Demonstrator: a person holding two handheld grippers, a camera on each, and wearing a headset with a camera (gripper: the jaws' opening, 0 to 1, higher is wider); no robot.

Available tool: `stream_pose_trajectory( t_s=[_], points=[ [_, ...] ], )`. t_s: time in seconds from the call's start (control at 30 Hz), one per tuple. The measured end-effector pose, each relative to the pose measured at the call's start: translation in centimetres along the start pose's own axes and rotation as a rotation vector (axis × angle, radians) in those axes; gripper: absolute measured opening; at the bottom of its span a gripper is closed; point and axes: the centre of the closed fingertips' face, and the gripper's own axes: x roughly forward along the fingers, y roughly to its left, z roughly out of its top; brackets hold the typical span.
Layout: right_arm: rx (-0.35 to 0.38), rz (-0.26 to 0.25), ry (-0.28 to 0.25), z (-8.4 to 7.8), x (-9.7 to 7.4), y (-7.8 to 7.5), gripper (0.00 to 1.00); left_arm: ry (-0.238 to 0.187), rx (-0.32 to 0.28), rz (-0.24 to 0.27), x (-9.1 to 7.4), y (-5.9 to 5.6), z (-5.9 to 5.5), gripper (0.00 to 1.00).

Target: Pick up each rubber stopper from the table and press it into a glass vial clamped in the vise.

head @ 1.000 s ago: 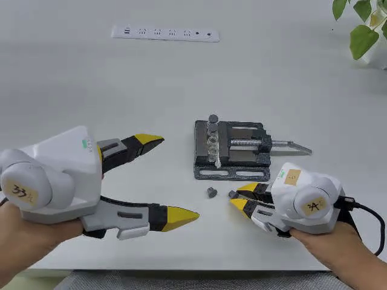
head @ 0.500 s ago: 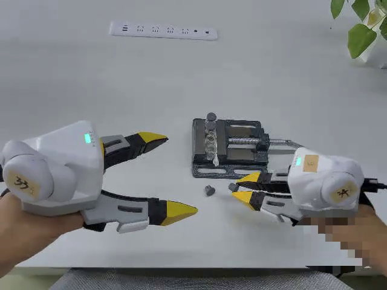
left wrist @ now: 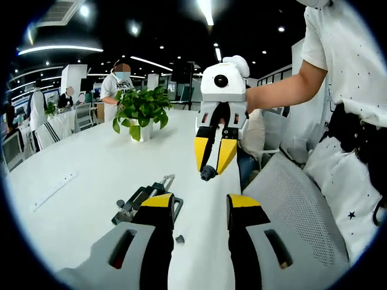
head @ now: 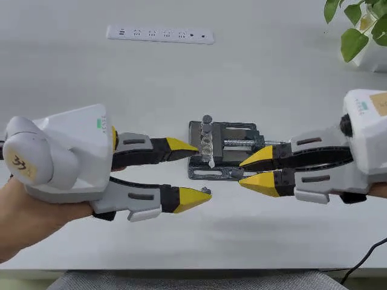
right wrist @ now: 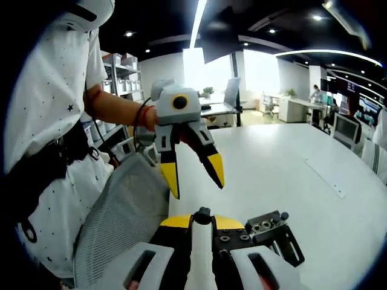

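Note:
A black vise (head: 233, 151) on the white table clamps a row of glass vials (head: 208, 147); the far vial carries a grey stopper (head: 207, 119). My right gripper (head: 243, 172) hovers in front of the vise, shut on a dark rubber stopper (left wrist: 207, 174), which sits at its tips (right wrist: 201, 213). My left gripper (head: 196, 170) is open and empty, held in the air facing the right one. Another stopper (left wrist: 179, 239) lies on the table by the vise (left wrist: 142, 202), partly behind the left gripper's lower fingertip (head: 192, 198).
A white power strip (head: 160, 34) lies at the table's far edge. A potted plant (head: 357, 27) stands at the back right. A mesh chair (left wrist: 290, 199) is at the near table edge. People stand in the background office.
The right gripper has risen off the table with a stopper between its jaws. Both grippers have moved up and toward each other in front of the vise.

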Motion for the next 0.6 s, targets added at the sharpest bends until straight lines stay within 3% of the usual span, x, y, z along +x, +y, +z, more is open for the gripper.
stream_pose_trajectory(
  t_s=[0.17, 0.6],
  points=[
    [-0.013, 0.020, -0.033, 1.5, -0.4, 0.5, 0.07, -0.048, 0.002, -0.042, 0.1, -0.9, 1.9, 0.24],
    [-0.048, 0.071, -0.054, 3.3, -0.6, 1.8, 0.07, -0.103, -0.017, -0.095, -0.4, -2.1, 3.9, 0.13]
  ],
)
